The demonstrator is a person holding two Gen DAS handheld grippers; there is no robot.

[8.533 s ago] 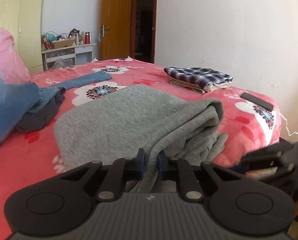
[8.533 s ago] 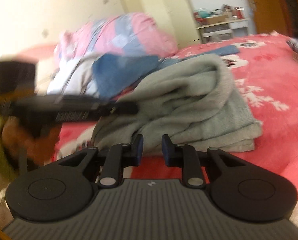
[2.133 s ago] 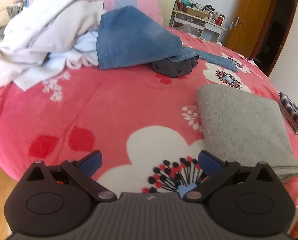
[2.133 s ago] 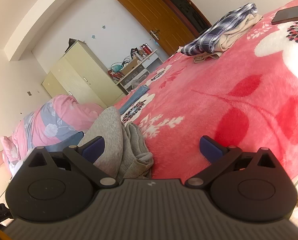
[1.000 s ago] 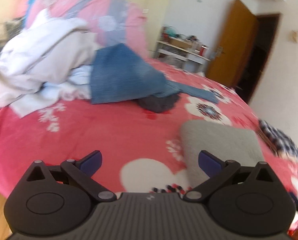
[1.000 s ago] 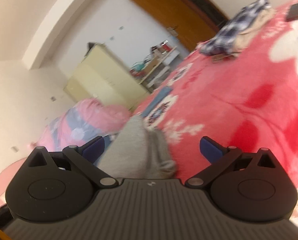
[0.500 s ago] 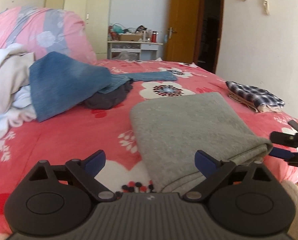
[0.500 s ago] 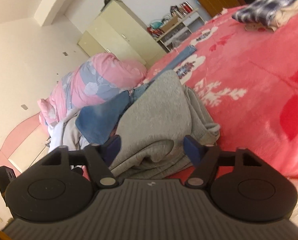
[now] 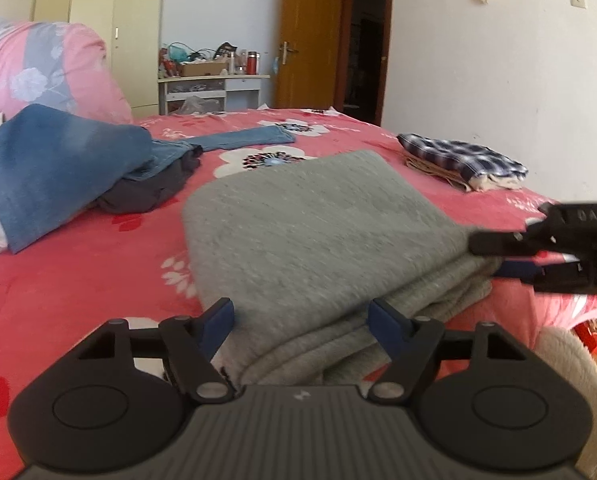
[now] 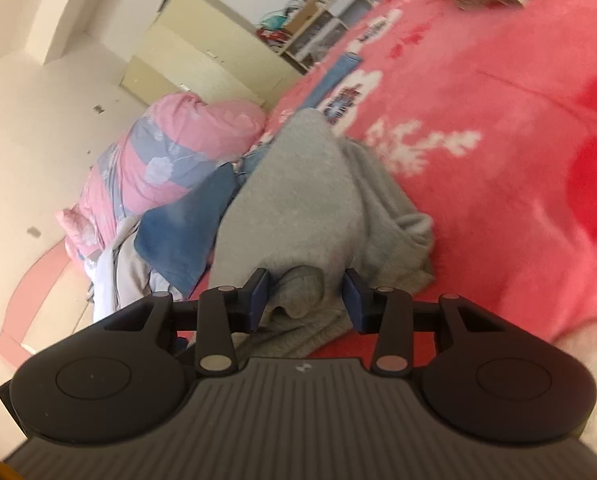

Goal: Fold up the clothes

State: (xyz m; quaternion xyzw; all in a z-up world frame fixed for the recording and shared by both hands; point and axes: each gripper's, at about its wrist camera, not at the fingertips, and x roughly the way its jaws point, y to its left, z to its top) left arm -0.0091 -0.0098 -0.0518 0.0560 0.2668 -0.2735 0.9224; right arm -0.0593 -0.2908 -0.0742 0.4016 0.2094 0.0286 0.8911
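Bright, even daylight throughout, soft and nearly shadowless. Strong fisheye bending with dark vignetted corners in both views. Left wrist view mostly sharp, slight smear on the folded grey knitted garment (image 9: 310, 232) near the foot edge of the red flowered fleece bedspread (image 9: 78, 280). Right wrist view tilted, motion-blurred, washed-out cream wall (image 10: 38, 128) glaring at left, far bedspread corner smeared.

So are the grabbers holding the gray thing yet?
Not yet. Both grippers, left and right, are closing around edges of the folded gray garment, but neither is squeezing it.
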